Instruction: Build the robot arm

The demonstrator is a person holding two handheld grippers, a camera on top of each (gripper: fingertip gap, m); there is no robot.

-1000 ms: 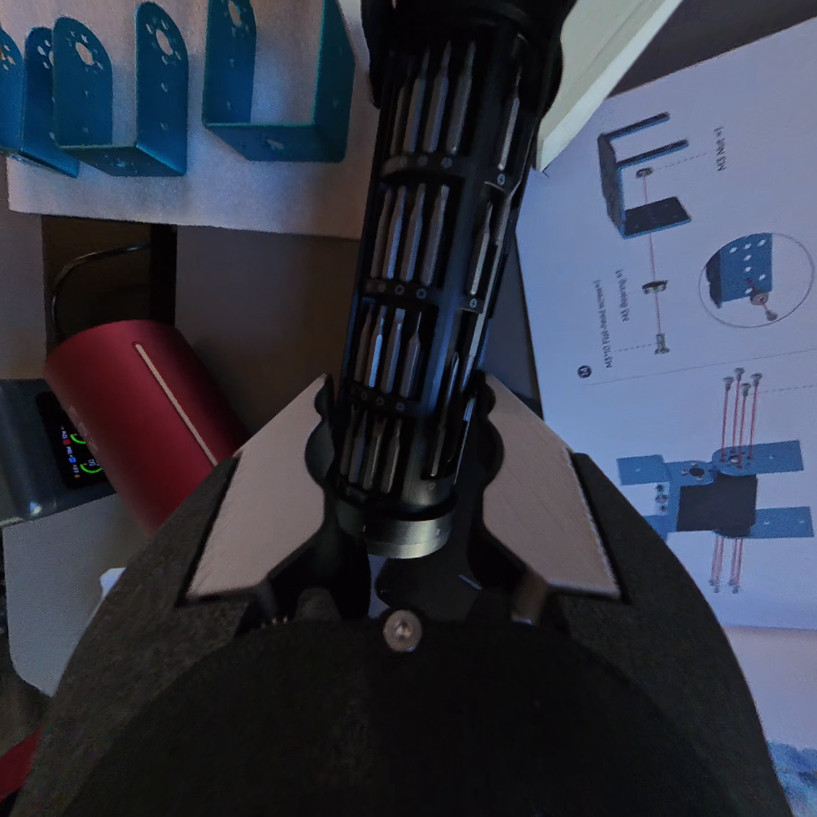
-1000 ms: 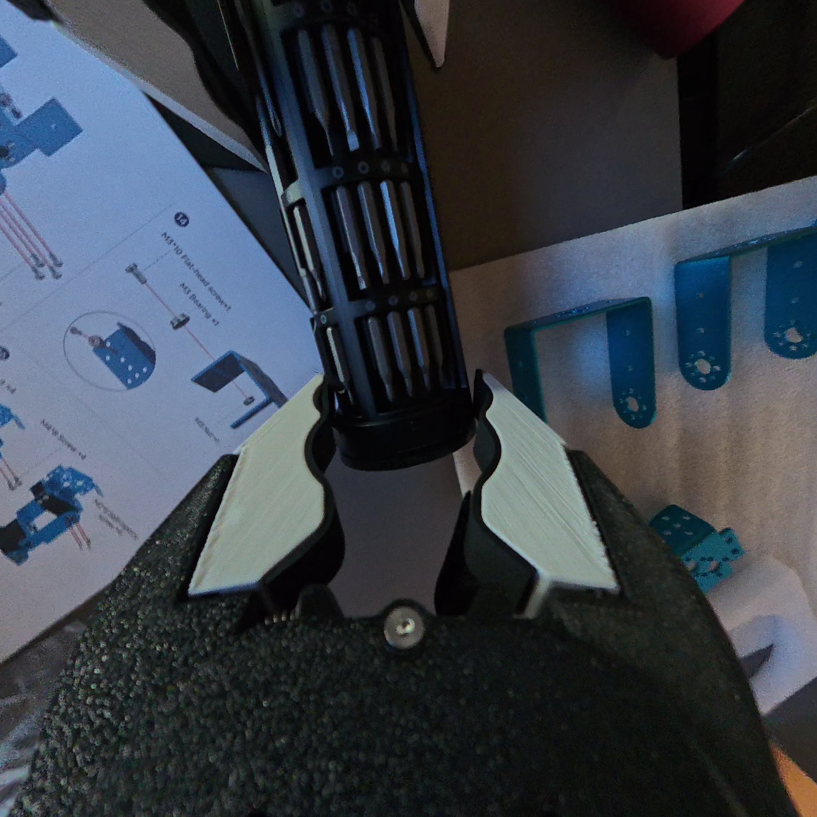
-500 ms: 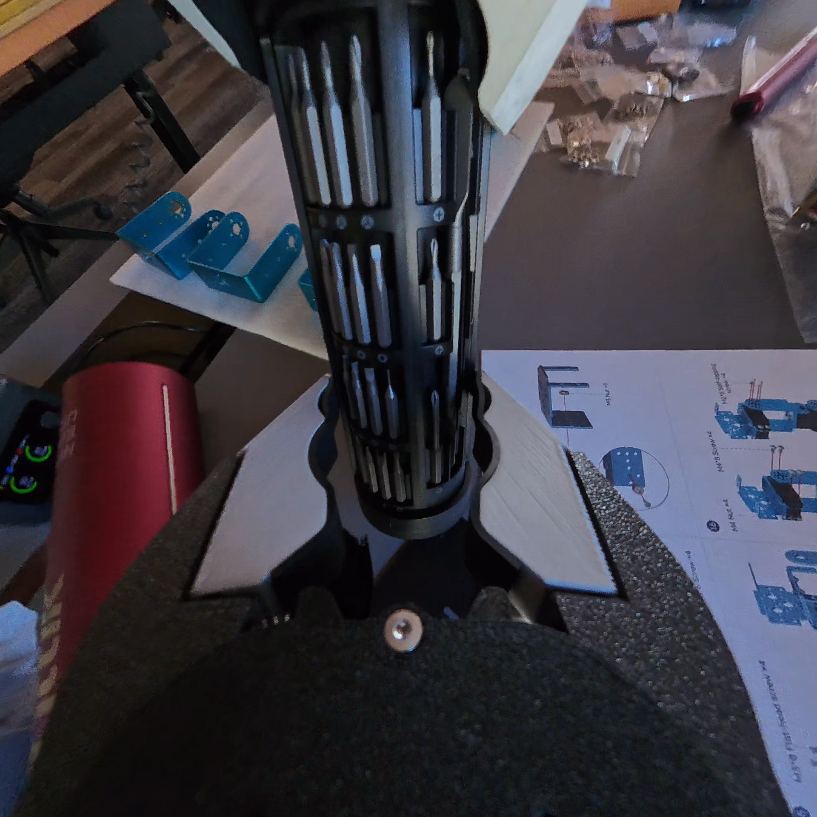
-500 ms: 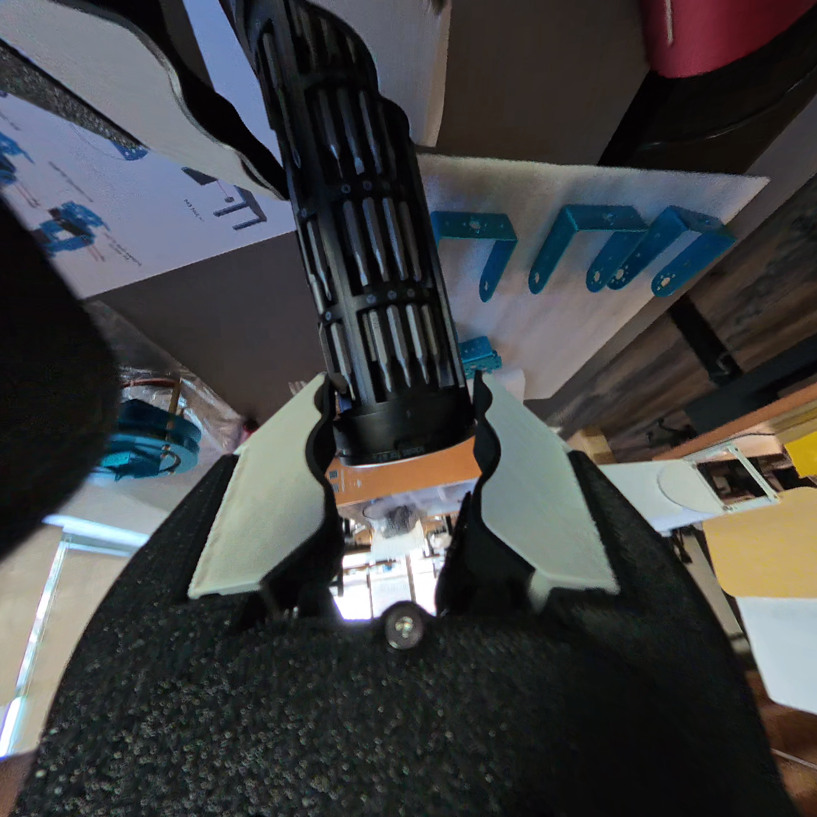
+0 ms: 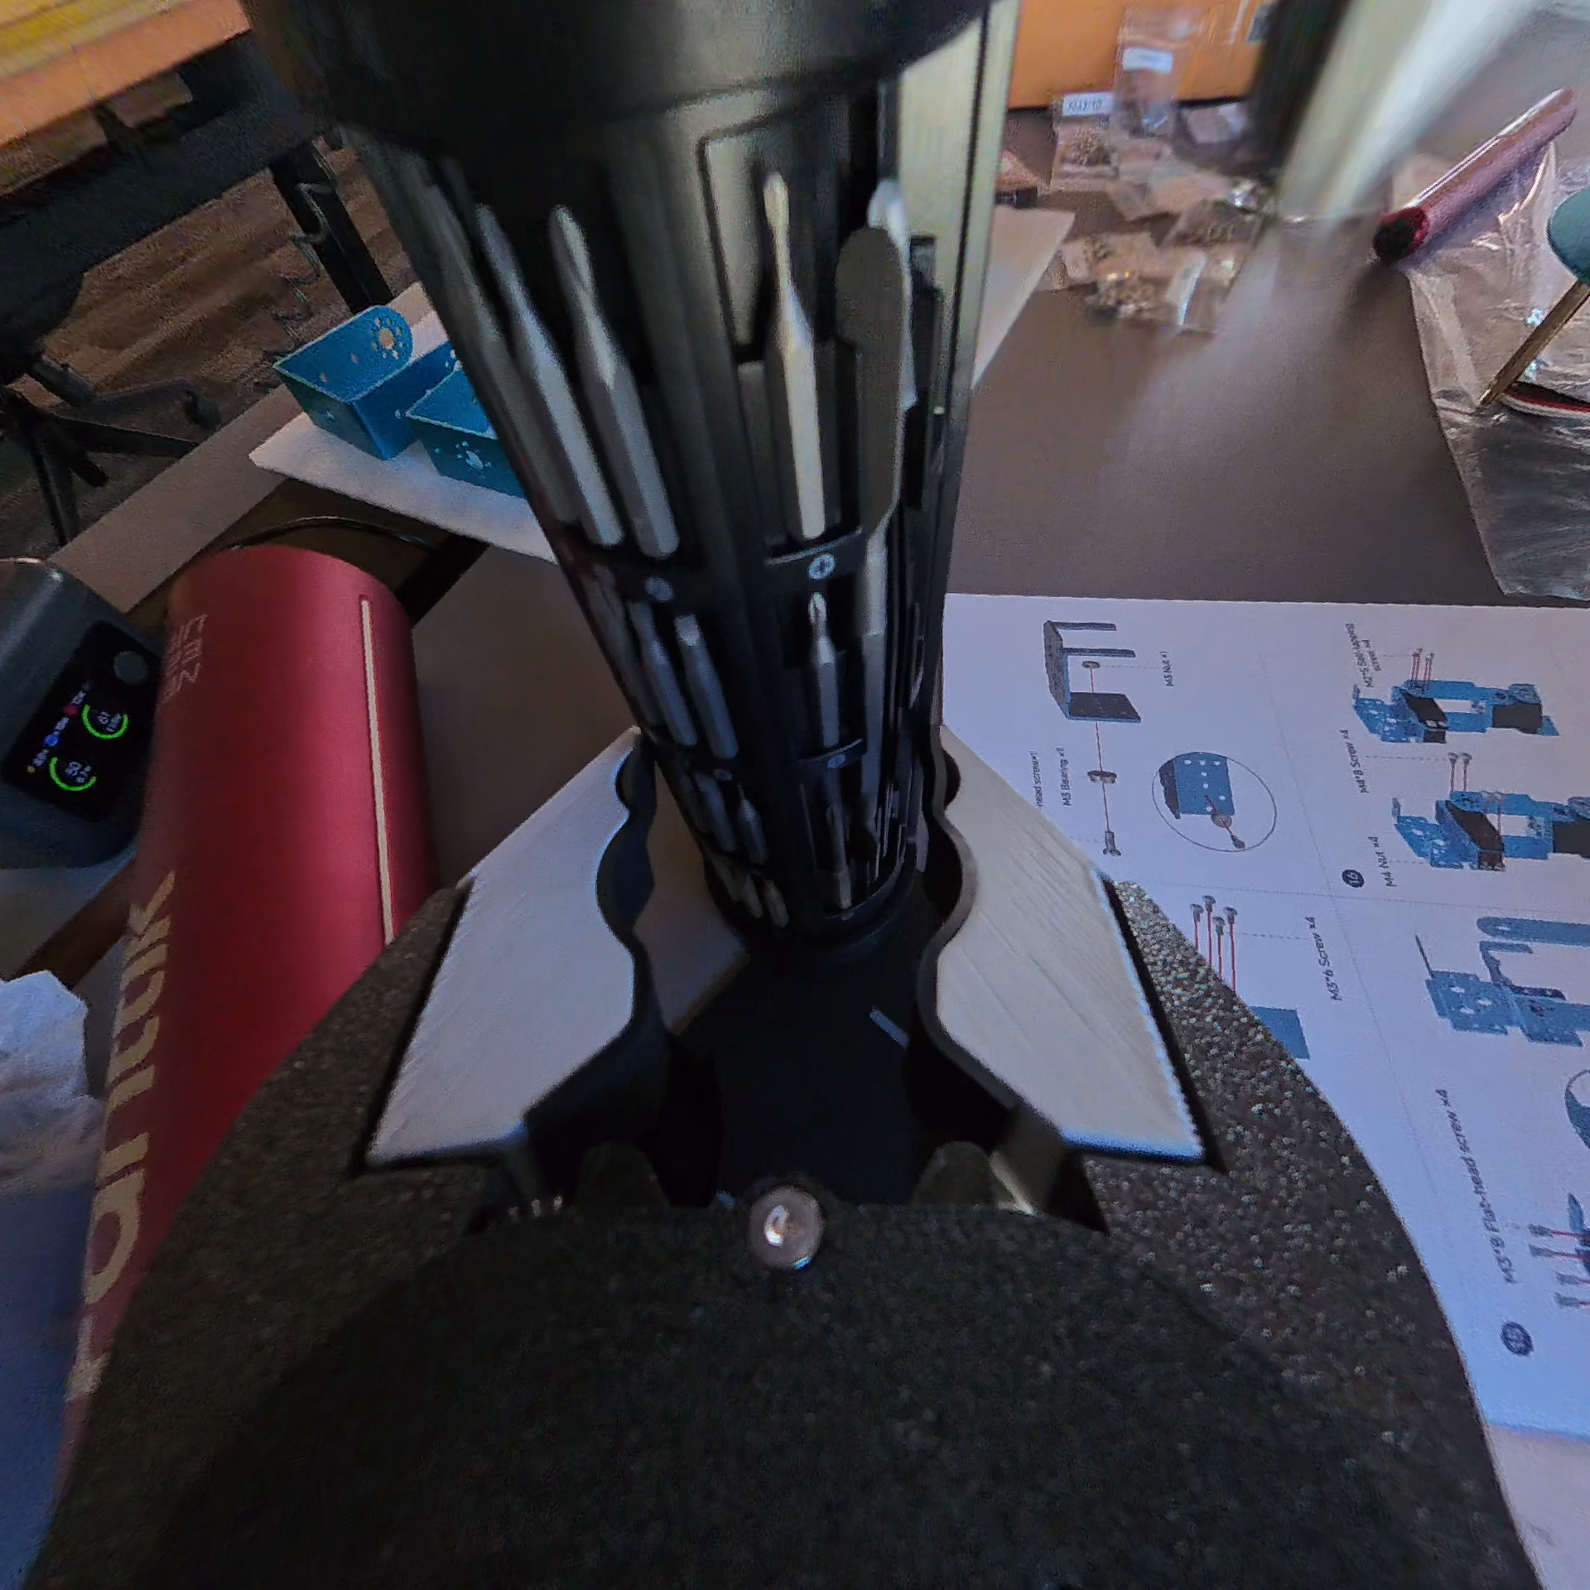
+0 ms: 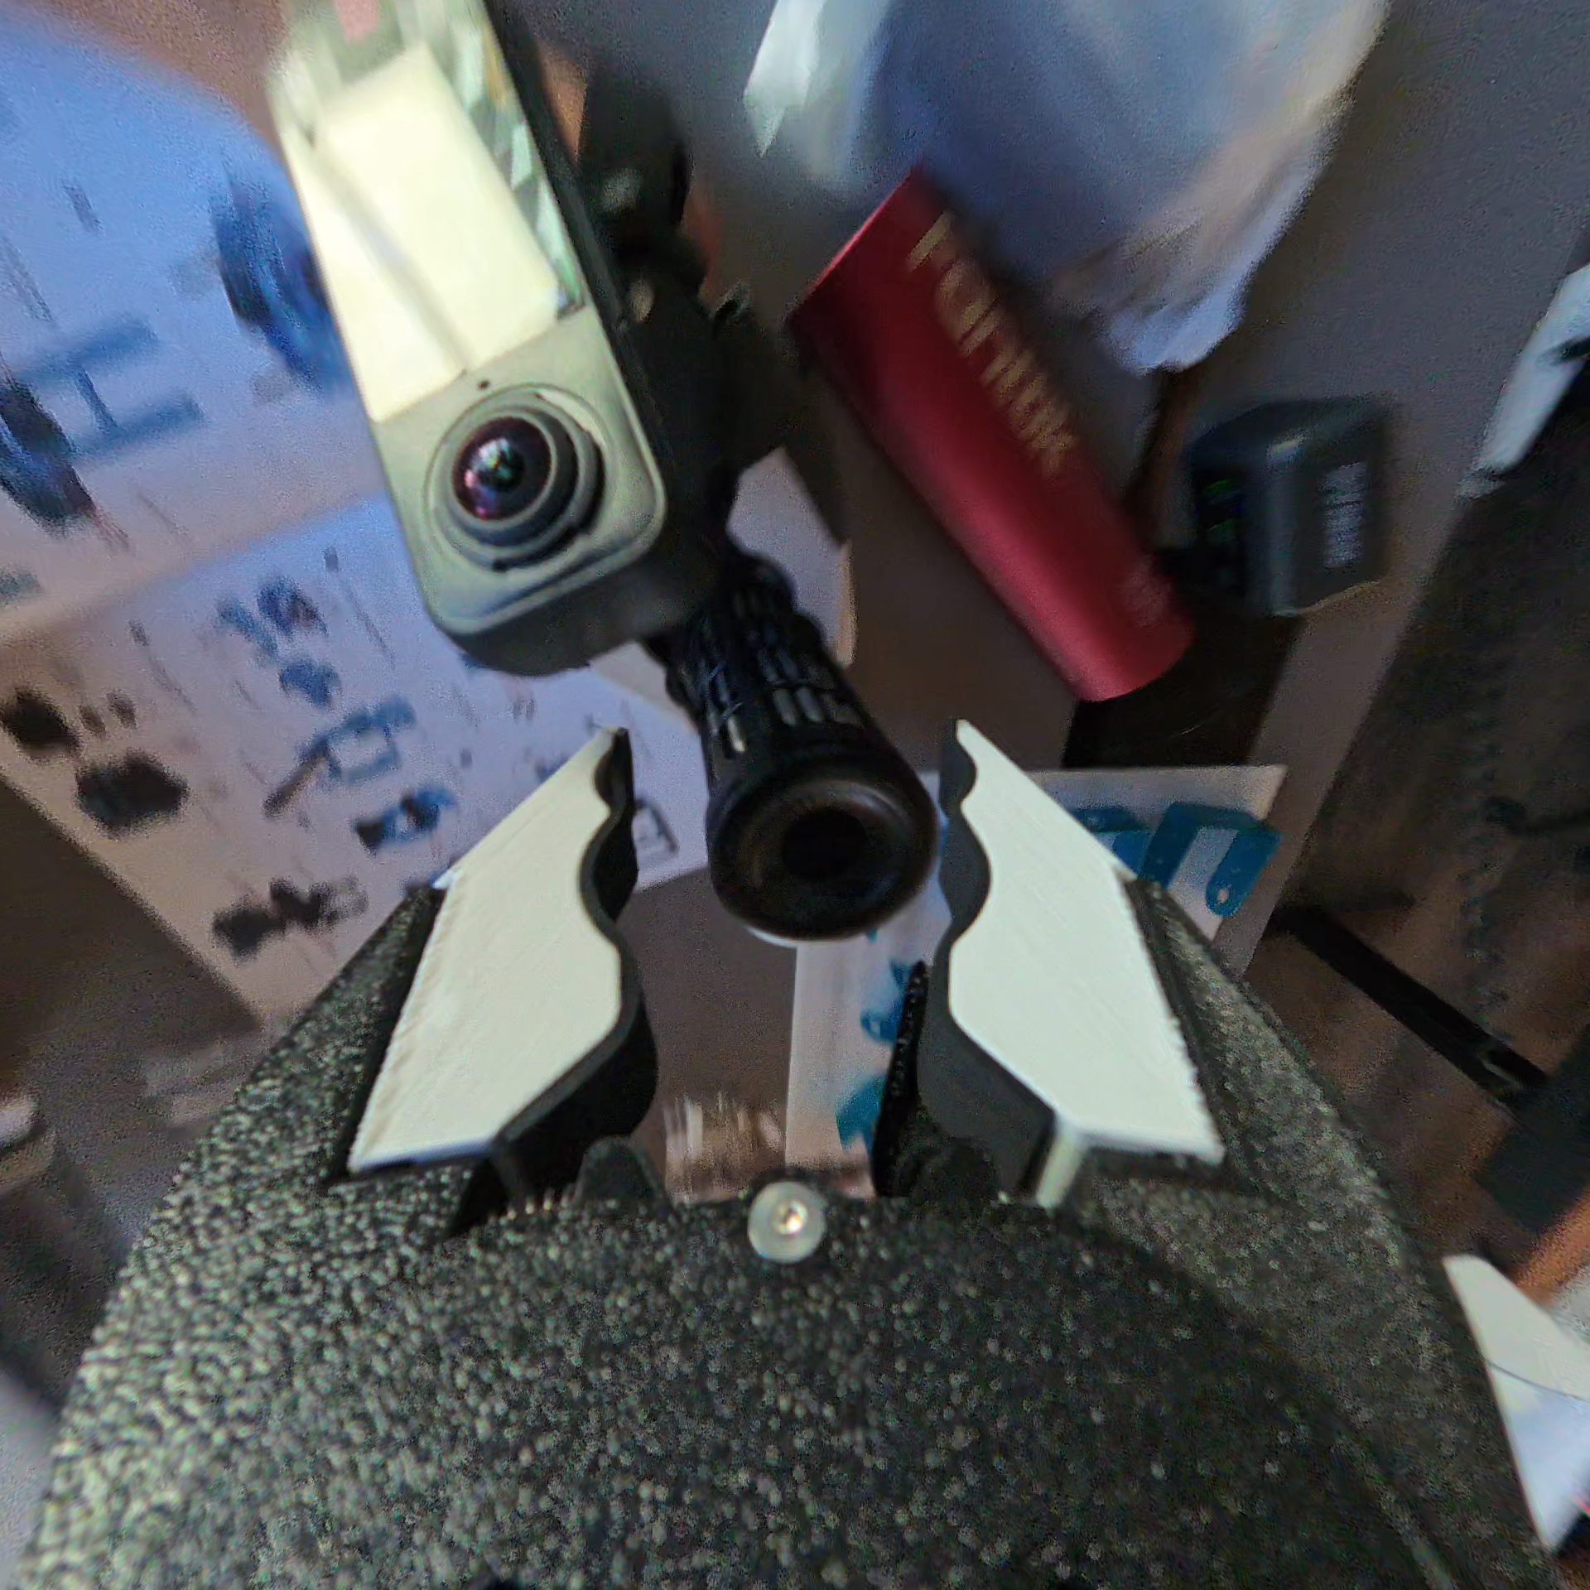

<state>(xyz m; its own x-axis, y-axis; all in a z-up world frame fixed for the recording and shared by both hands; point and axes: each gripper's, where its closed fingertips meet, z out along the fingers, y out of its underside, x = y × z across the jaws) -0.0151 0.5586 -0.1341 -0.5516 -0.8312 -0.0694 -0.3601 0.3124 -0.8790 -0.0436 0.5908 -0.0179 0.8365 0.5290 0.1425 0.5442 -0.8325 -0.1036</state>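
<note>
The black cylindrical bit holder (image 5: 757,602) is clamped at its lower end by the left hand-held gripper (image 5: 787,860), so that its rows of silver screwdriver bits (image 5: 602,387) are kept upright above the desk (image 5: 1204,447). The right hand-held gripper (image 6: 779,847) is seen apart, its fingers beside the holder's free end without touching it. A red cylinder (image 5: 258,817) and an instruction sheet (image 5: 1291,860) are lying beneath.

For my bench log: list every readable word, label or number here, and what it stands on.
I don't copy out writing; these things bear it.
Red cylinder: large pale lettering along its side.
Instruction sheet: small printed captions beside blue diagrams.
Grey device: lit screen, figures too small.
Bit holder in the left tongs: nothing legible.
Right wrist view: too blurred.
</note>
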